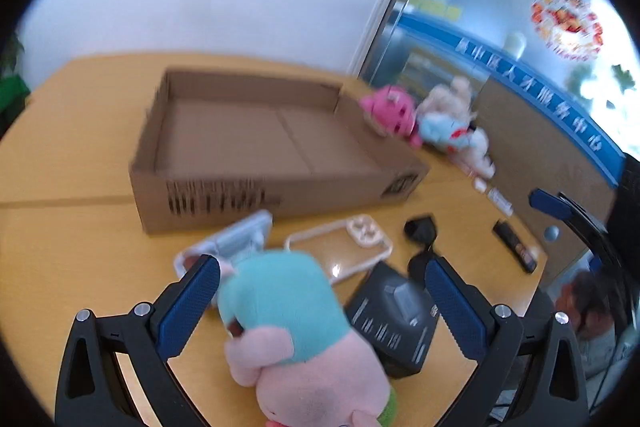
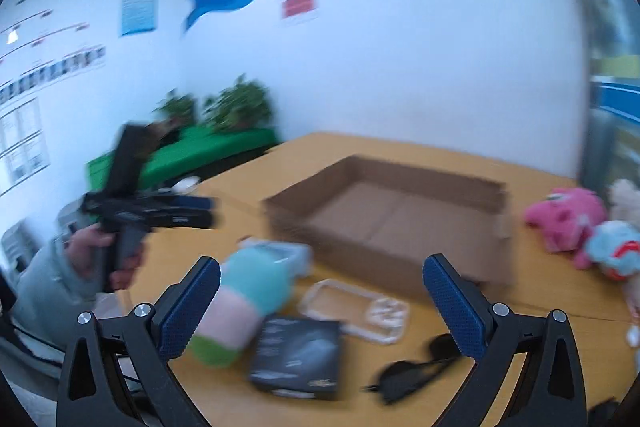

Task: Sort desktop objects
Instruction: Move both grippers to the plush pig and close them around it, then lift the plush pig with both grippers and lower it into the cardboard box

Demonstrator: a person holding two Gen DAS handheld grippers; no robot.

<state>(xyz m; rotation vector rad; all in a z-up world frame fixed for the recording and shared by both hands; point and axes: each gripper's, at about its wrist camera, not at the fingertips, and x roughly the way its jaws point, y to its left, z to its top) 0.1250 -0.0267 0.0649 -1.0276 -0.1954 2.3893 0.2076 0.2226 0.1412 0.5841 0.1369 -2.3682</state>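
Observation:
My left gripper [image 1: 320, 291] is open, and a teal, pink and green plush toy [image 1: 288, 311] lies on the table between its fingers; the pads look apart from it. My right gripper [image 2: 320, 299] is open and holds nothing, hovering above the clutter. Below it lie the same plush toy [image 2: 244, 291], a black product box [image 2: 296, 355], a clear phone case [image 2: 356, 303] and dark sunglasses [image 2: 412, 367]. An open, empty cardboard box [image 1: 260, 147] stands behind them. A hand [image 2: 100, 251] holds the left gripper [image 2: 208, 213] at the left of the right wrist view.
A pink plush [image 1: 392, 111], a light blue plush [image 1: 444, 131] and a cream one lie right of the cardboard box. A whitish plastic item [image 1: 232, 243] sits by the box front, a black stick-like item [image 1: 516, 247] near the table's right edge. A green bench [image 2: 208, 151] with plants is beyond.

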